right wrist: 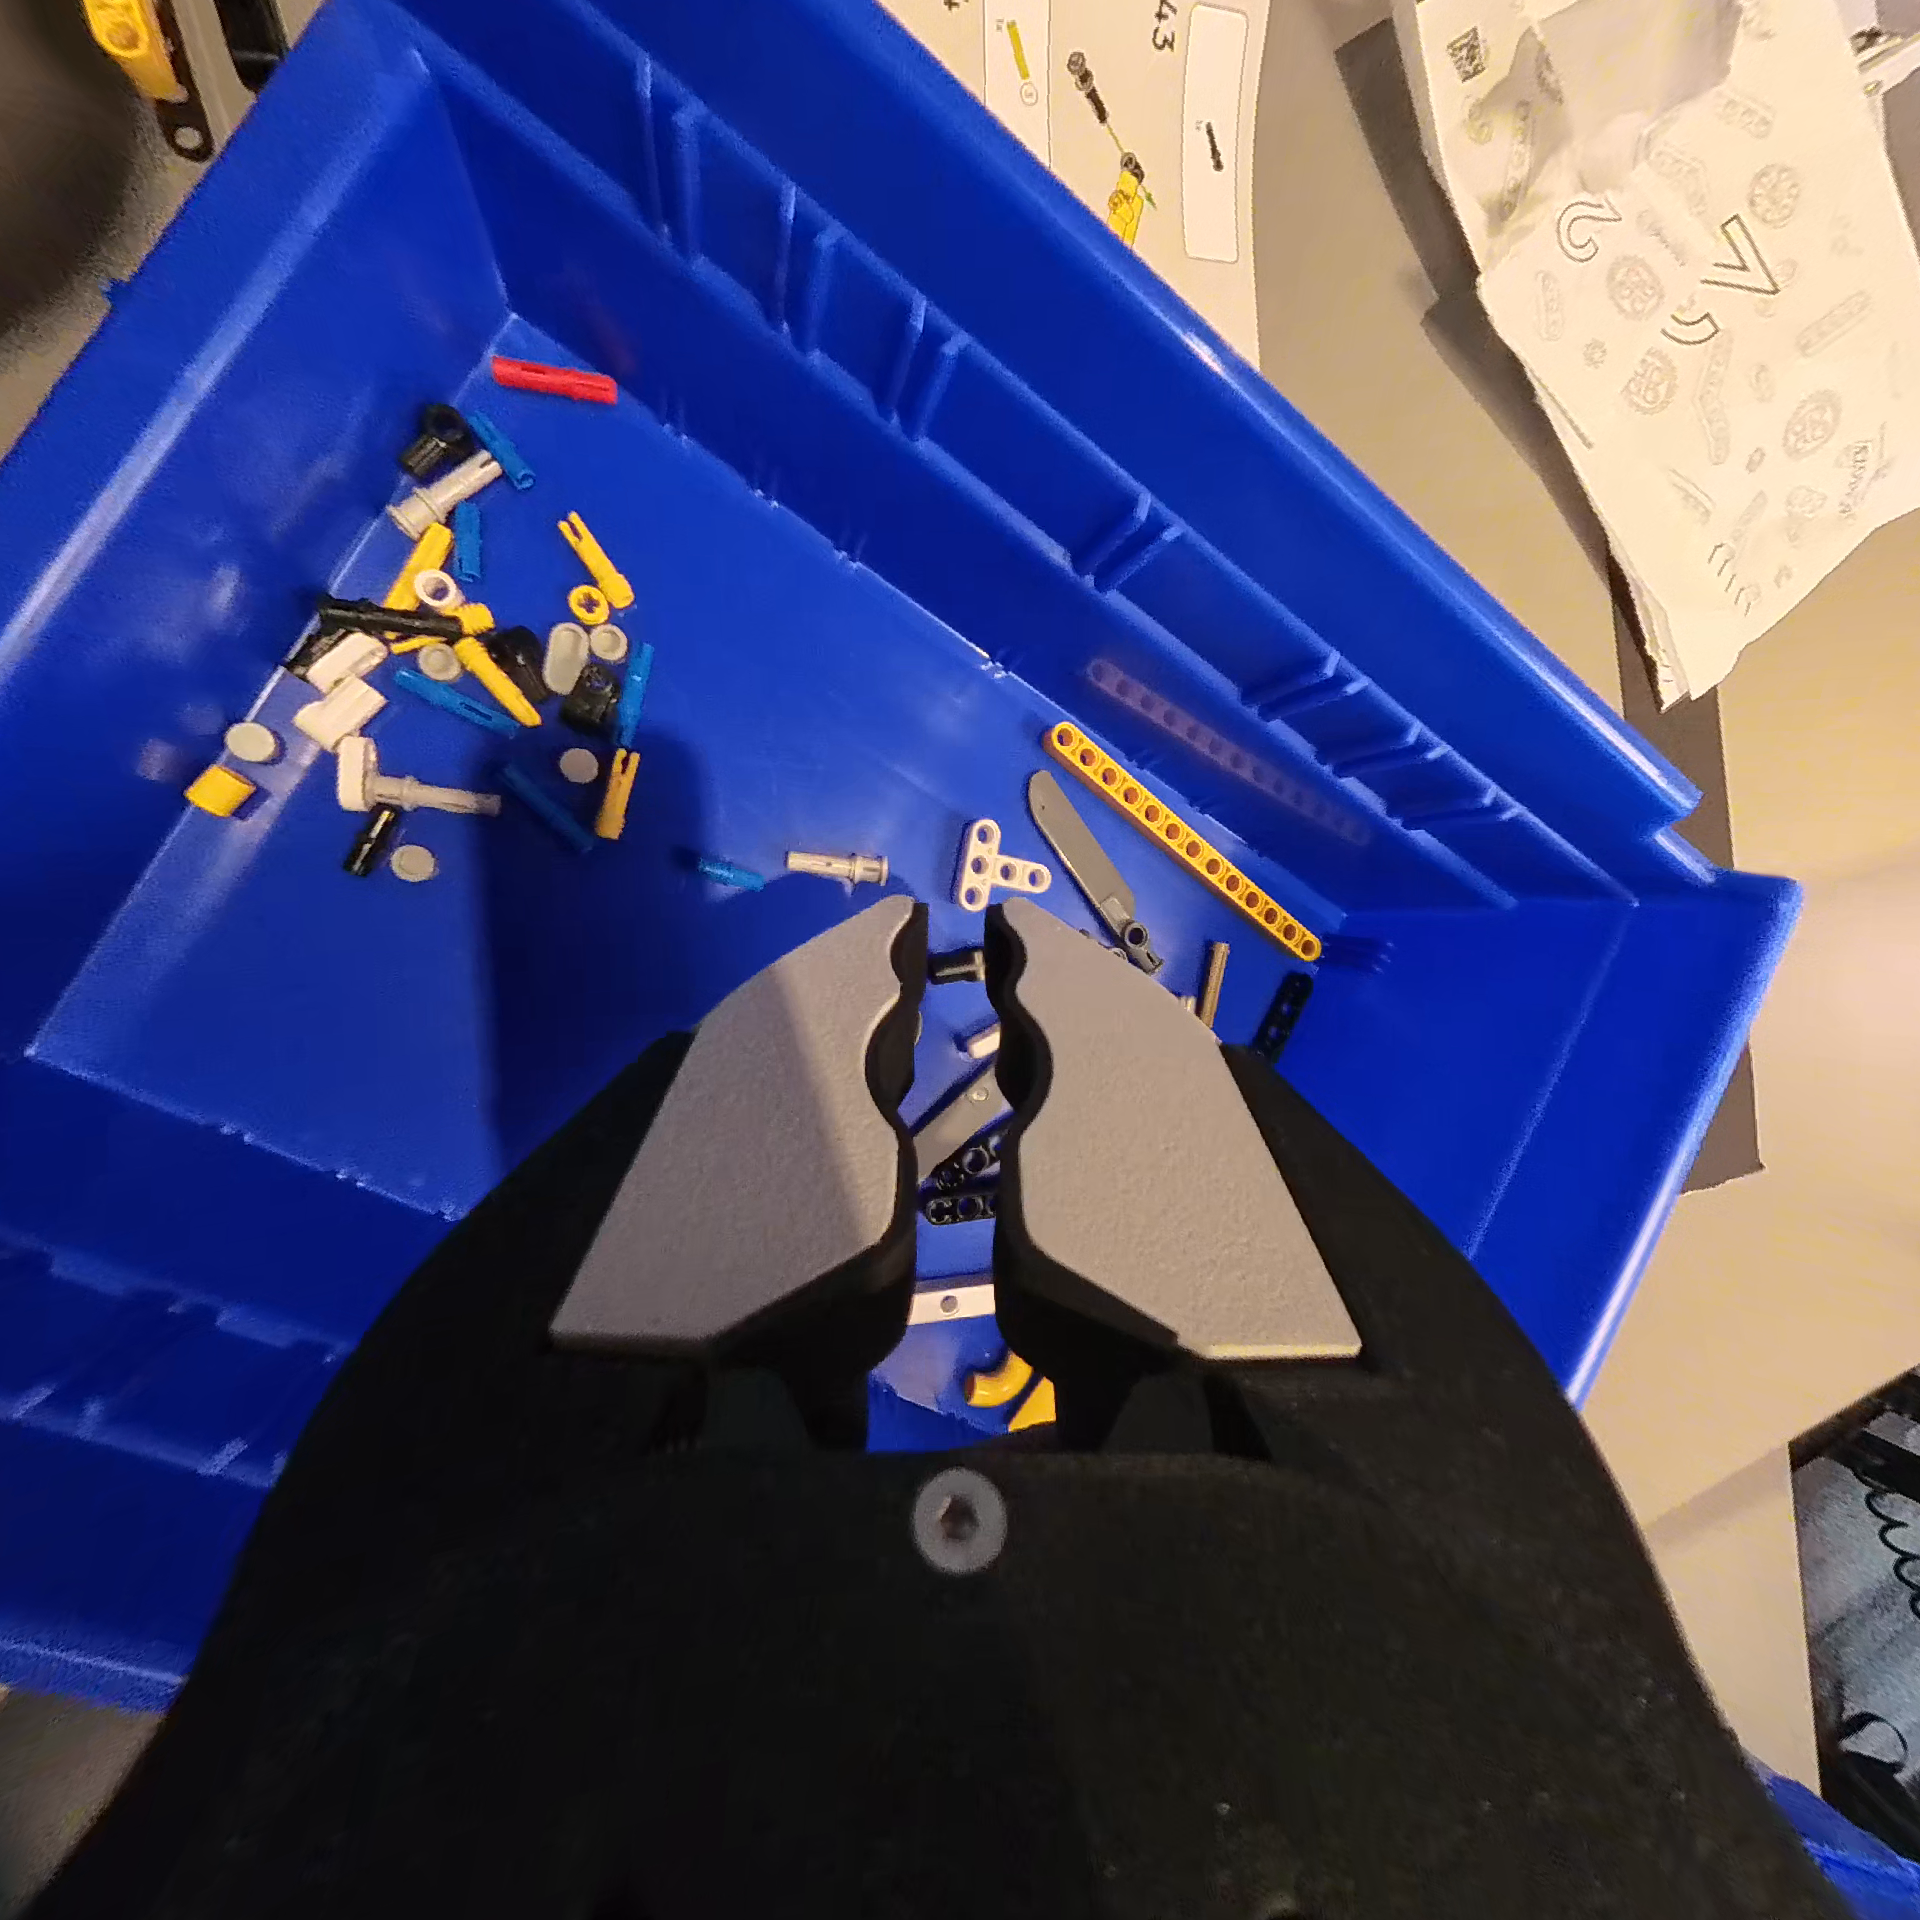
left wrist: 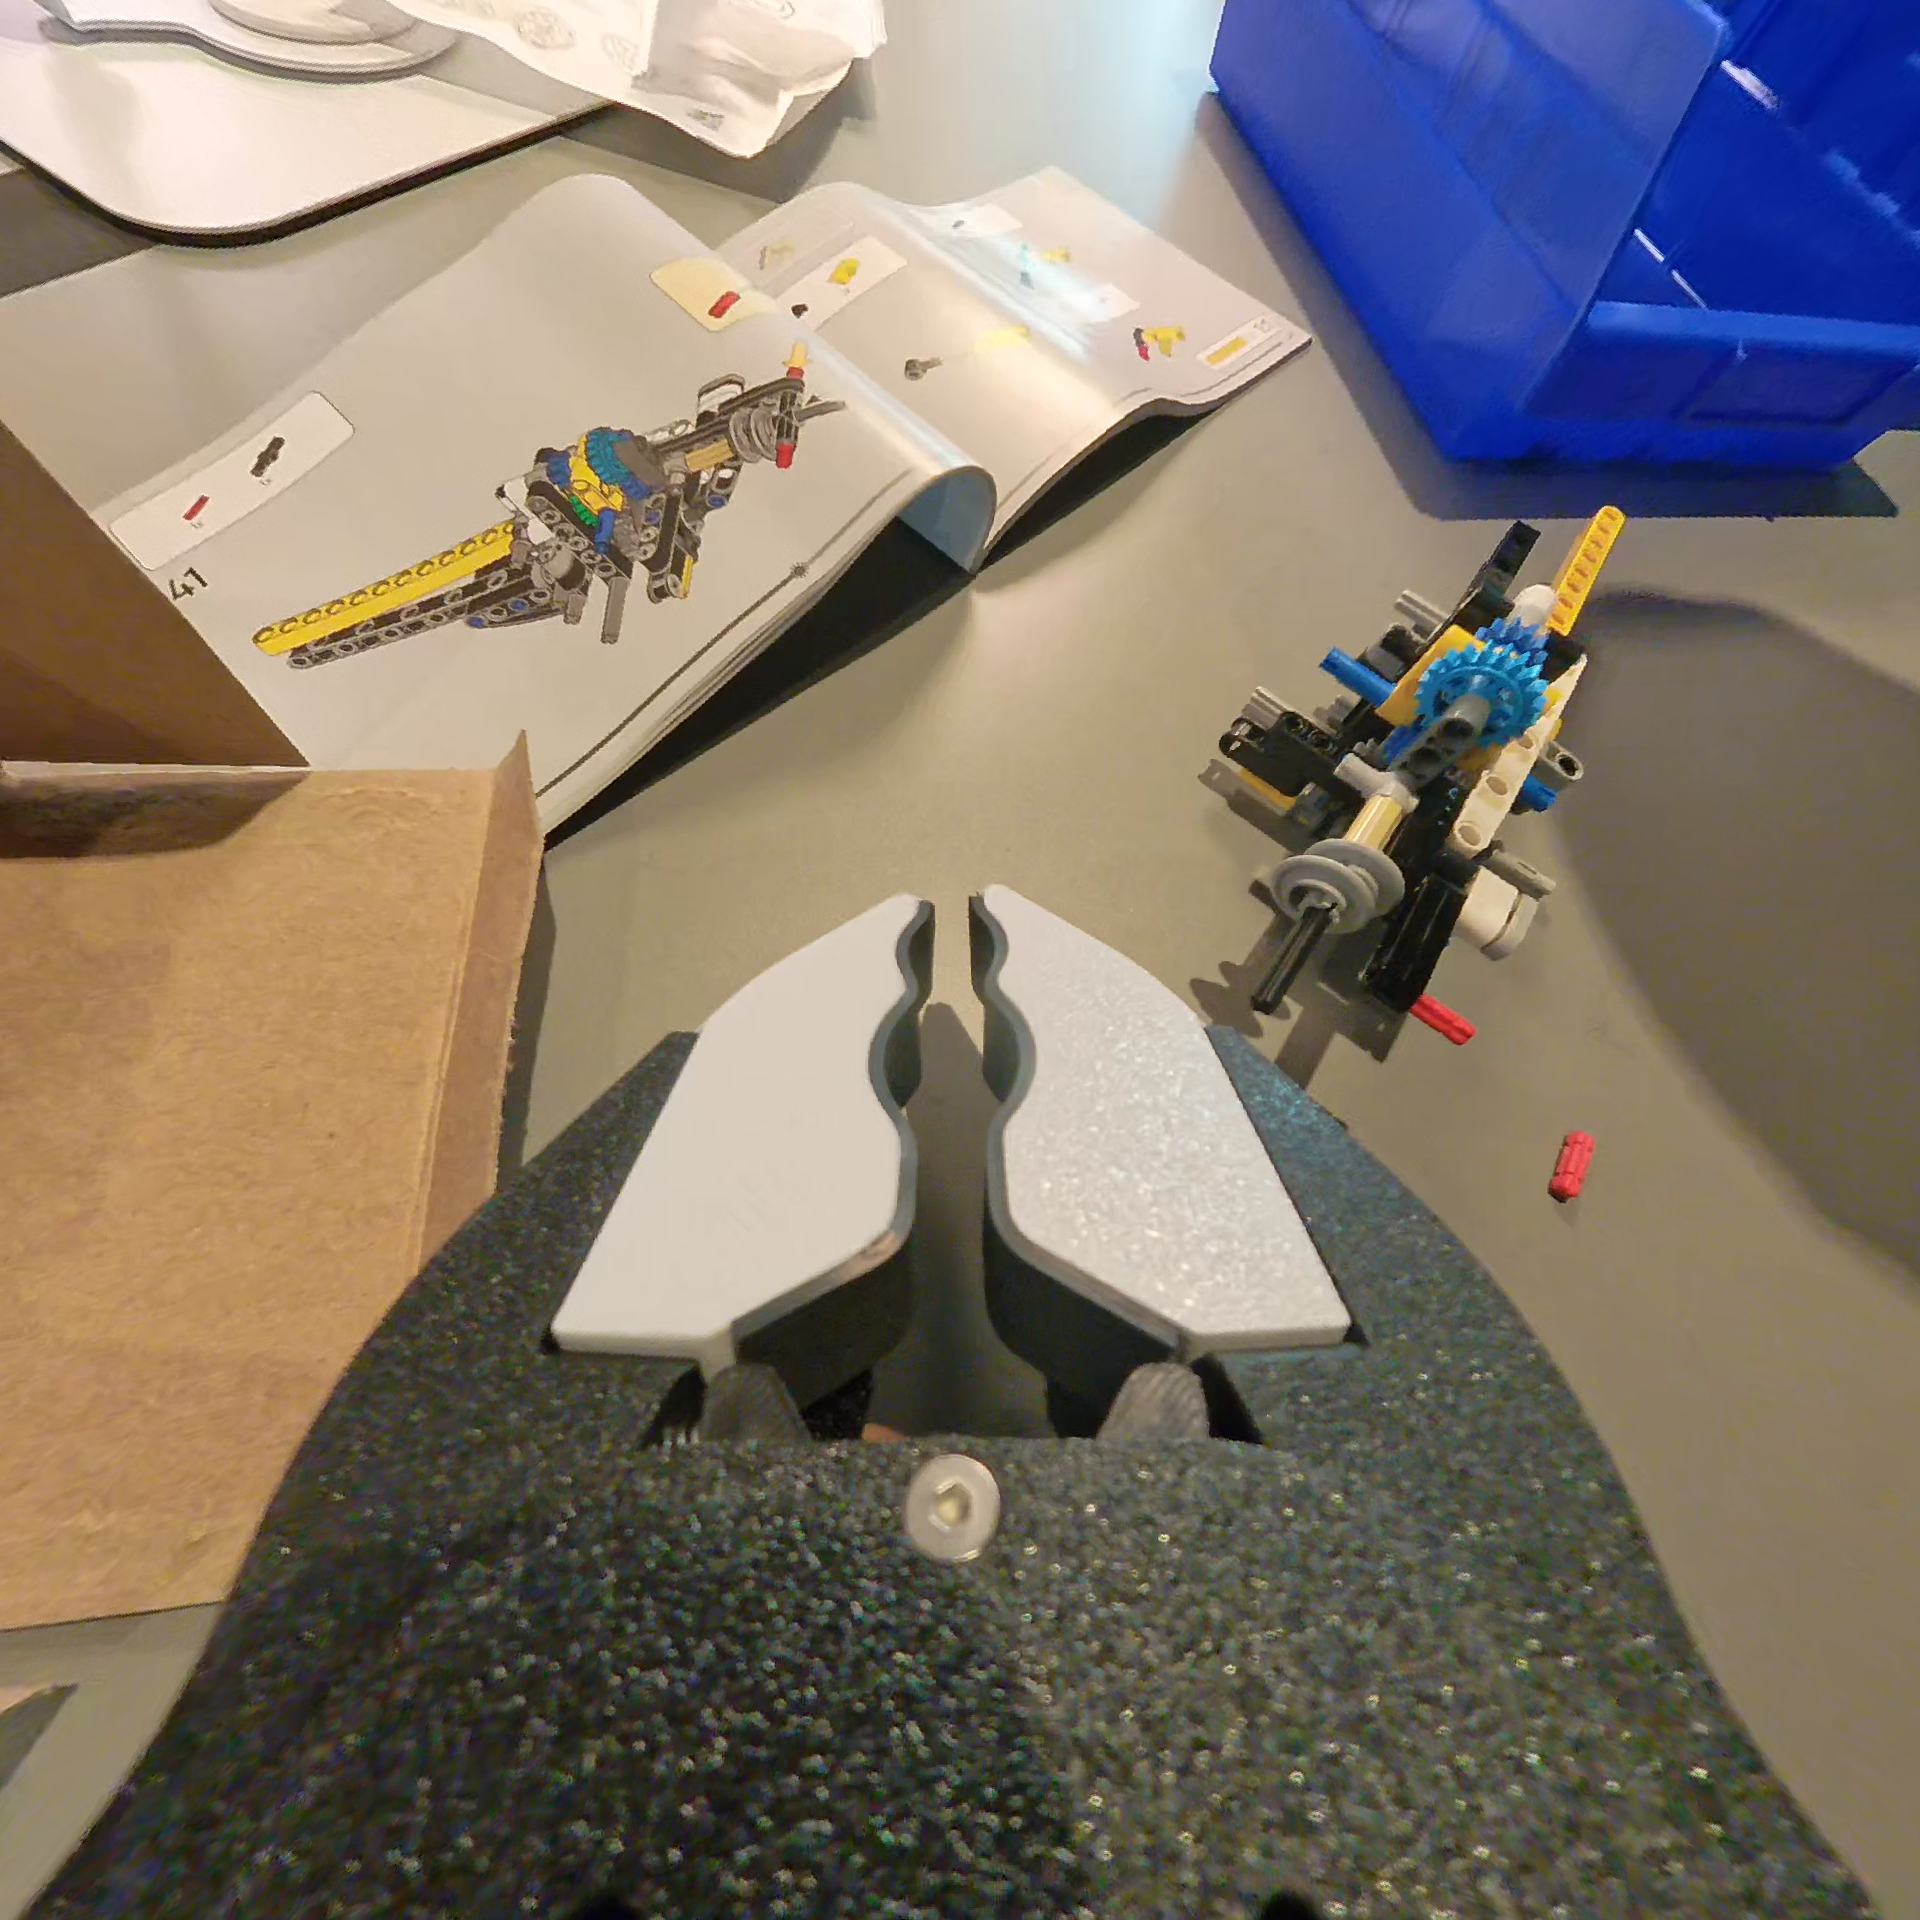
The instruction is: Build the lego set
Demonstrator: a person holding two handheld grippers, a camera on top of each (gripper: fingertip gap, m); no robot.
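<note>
Small black pin (right wrist: pixel 958 966) sits between my right gripper (right wrist: pixel 954 920) tips, over the floor of the blue bin (right wrist: pixel 831 343). Jaws nearly together around it; whether they actually pinch it I cannot tell. Judged light, hard, slick; best held across its barrel. Other loose parts lie just beside, the yellow beam (right wrist: pixel 1184 842) near the bin's far wall; walls are steep, so lifting straight up looks clearest.

Partial model (left wrist: pixel 1423 769) rests on the grey table (left wrist: pixel 1039 727), knobbly, likely fragile at its axles. My left gripper (left wrist: pixel 951 909) hovers near it, jaws narrowly apart, empty. Cardboard box (left wrist: pixel 239 1091) crowds the left; instruction booklet (left wrist: pixel 582 457) lies beyond.
</note>
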